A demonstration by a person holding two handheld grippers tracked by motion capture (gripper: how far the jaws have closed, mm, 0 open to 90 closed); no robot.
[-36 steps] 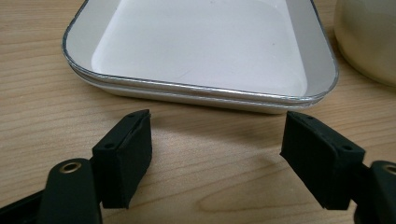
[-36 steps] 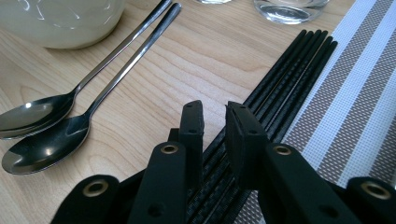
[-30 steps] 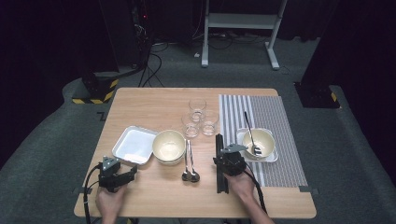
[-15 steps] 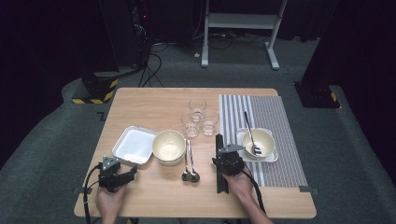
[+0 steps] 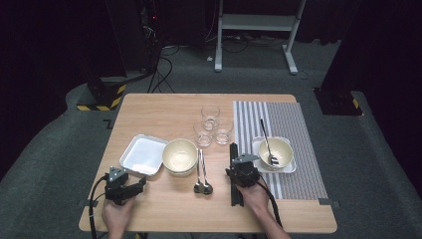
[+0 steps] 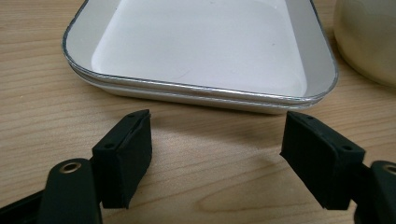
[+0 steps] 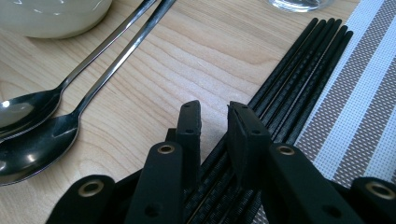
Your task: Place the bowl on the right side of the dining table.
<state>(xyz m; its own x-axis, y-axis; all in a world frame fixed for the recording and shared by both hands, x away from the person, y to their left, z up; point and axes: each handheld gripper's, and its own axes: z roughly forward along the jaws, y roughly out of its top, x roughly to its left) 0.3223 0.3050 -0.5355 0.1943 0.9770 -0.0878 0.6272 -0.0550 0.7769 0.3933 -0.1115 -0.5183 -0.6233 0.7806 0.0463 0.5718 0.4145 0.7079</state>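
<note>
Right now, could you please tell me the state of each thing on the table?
White tray: empty.
Cream bowl: empty, upright.
Right bowl: holds a spoon.
Glasses: upright, empty.
Two spoons: lying flat.
Chopsticks: lying bundled.
Left gripper: open.
Right gripper: narrow gap, holding nothing.

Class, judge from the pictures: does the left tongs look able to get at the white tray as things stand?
Probably yes: the left tongs stand open, facing the white tray, with bare wood between them.
</note>
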